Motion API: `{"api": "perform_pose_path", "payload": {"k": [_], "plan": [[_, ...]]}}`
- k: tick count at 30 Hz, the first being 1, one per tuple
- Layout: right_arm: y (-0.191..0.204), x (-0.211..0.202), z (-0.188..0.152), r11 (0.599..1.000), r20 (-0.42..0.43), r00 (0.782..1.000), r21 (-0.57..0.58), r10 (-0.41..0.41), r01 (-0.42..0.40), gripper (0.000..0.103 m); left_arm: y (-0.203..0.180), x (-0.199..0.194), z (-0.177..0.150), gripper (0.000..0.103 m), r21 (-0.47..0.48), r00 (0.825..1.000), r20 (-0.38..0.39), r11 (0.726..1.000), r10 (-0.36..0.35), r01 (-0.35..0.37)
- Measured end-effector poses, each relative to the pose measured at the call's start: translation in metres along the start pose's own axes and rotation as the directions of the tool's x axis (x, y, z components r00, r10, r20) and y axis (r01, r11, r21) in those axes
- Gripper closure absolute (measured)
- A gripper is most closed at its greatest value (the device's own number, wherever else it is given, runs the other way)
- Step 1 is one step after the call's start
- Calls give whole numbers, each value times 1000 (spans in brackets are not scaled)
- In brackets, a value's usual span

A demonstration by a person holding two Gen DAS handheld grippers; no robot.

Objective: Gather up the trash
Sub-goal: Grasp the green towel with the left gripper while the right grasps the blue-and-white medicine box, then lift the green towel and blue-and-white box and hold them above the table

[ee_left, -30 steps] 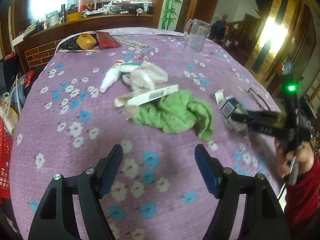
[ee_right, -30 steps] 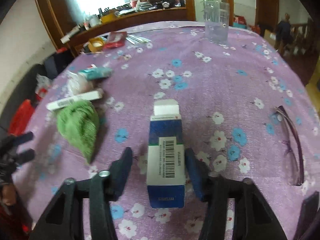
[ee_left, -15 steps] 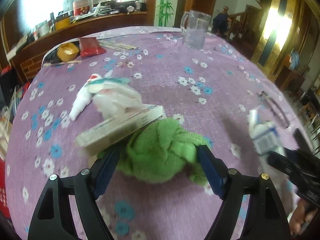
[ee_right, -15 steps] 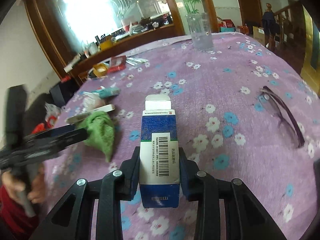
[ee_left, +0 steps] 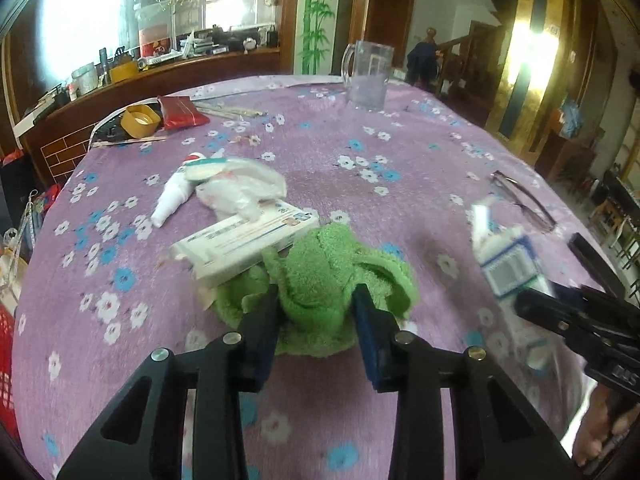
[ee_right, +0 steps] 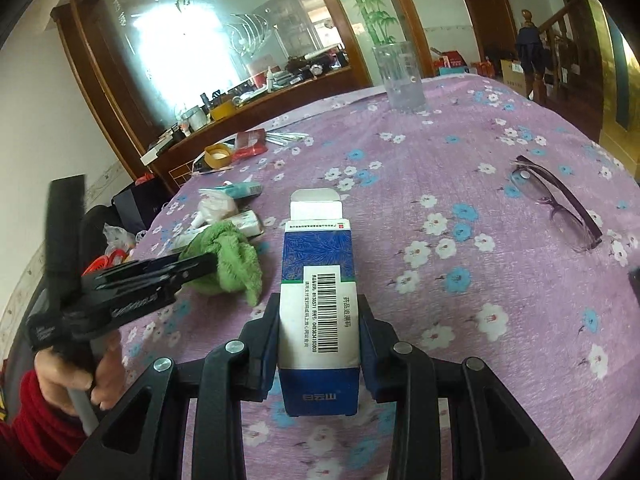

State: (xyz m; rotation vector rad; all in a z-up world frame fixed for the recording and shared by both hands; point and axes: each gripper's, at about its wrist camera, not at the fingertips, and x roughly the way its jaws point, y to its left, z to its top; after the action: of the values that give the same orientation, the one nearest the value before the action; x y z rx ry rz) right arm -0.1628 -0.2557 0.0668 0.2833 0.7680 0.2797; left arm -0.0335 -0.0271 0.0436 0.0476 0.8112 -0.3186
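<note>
A crumpled green cloth (ee_left: 320, 268) lies on the purple flowered tablecloth (ee_left: 360, 160), partly under a long white carton (ee_left: 244, 240). My left gripper (ee_left: 316, 296) is shut on the cloth's near folds; the right wrist view shows it (ee_right: 200, 260) at the cloth (ee_right: 228, 256). My right gripper (ee_right: 318, 308) is shut on a blue and white box (ee_right: 316, 264) with a barcode and an open top flap, held above the table. From the left wrist view the box (ee_left: 508, 264) is blurred at the right.
Behind the cloth lie a white plastic bag (ee_left: 240, 188) and a white tube (ee_left: 176, 192). Purple glasses (ee_right: 560, 200) rest at the right. A glass mug (ee_left: 368, 76), a tape roll (ee_left: 140, 120) and a red pouch (ee_left: 180, 112) stand at the far side.
My left gripper came forward over the green cloth and its jaws closed on it. My right gripper lifted the box off the table and swung it leftward.
</note>
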Motion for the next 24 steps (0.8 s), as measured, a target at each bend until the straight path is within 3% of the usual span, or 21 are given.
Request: {"api": "perform_pose_path", "payload": {"k": [9,18,24], "plan": [[46,11,-5,996,46,999,-88,-15,19,66,32,-51,-38,69,-18,980,165,994,111,-110],[80,34,-10,991,68,998,-133,-8,17,66,64,-67,-61,69,-80,955,238,984,176,-161],[86,40,-11,988,91,996,-151,-15,29,66,67,-68,-66,69,-97,956,244,985,165,-145]]}}
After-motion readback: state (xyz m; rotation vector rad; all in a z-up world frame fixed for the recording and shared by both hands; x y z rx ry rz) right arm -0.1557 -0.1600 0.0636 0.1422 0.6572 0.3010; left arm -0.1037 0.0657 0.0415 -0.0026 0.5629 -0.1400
